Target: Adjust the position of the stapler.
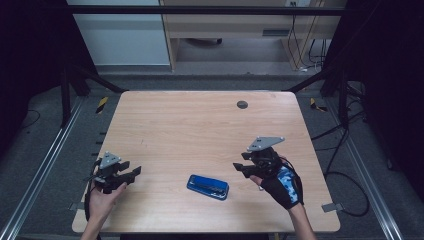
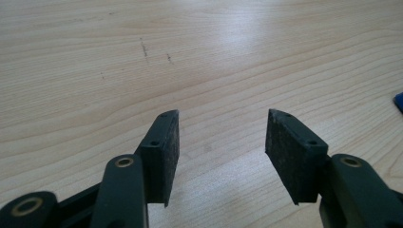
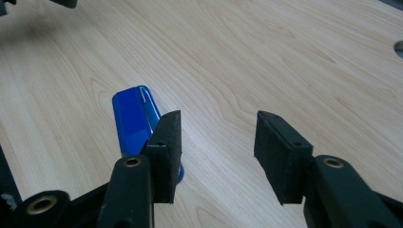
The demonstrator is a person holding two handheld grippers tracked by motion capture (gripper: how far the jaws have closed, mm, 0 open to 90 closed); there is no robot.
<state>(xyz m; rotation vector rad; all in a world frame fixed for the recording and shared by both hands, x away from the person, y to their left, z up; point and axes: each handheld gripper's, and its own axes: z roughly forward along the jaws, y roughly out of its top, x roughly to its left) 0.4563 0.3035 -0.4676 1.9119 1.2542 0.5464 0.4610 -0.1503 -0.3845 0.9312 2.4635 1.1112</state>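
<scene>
While nothing is held yet, the wooden table (image 1: pixel 200 125) spans the middle of the high view, with a small dark round hole (image 1: pixel 242 104) near its upper centre. Toward the lower middle of that frame lies a blue case (image 1: pixel 208 186), flat and slightly slanted, between the two tools. At lower left the left gripper (image 1: pixel 131 173) hovers with jaws spread and empty; at lower right the right gripper (image 1: pixel 239 168), in a gloved hand (image 1: pixel 283 184), is likewise parted (nothing between its pads). I judge the case rigid, light and glossy, so likely slippery; pinching across its narrow width near the middle looks safest. The right gripper view shows its rounded end and shiny lid, detail lost from above
</scene>
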